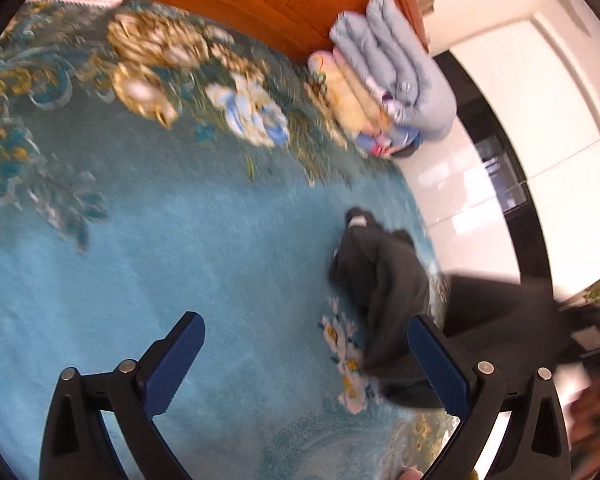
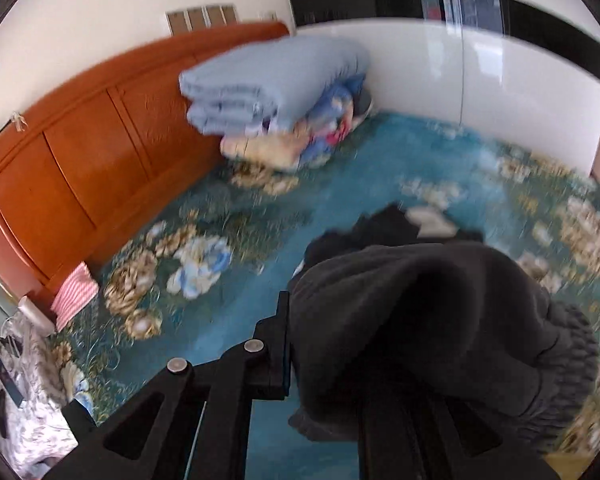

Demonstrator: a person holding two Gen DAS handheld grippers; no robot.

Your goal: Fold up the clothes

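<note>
Garment: dark grey knitted fabric garment (image 2: pixel 420 320), partly lifted off the teal floral bedspread (image 1: pixel 180 240), the rest trailing on it.
Right gripper (image 2: pixel 320 344): jaws clamped on the garment's bunched edge.
Left gripper (image 1: pixel 306 364): jaws spread wide, empty.
Backdrop: orange wooden headboard (image 2: pixel 80 152), folded pale-blue quilt stack (image 2: pixel 272 84).

Black garment (image 2: pixel 420 300); teal floral bedspread (image 1: pixel 160 240)

Left gripper (image 1: pixel 306 364) angled downward, blue-padded fingers (image 1: pixel 172 364) spread wide, nothing between them; right gripper (image 2: pixel 320 344) angled downward, fingers drawn nearly together, clamped on dark garment (image 2: pixel 420 312) draped over right-hand finger; left-hand finger (image 2: pixel 278 344) exposed.
</note>
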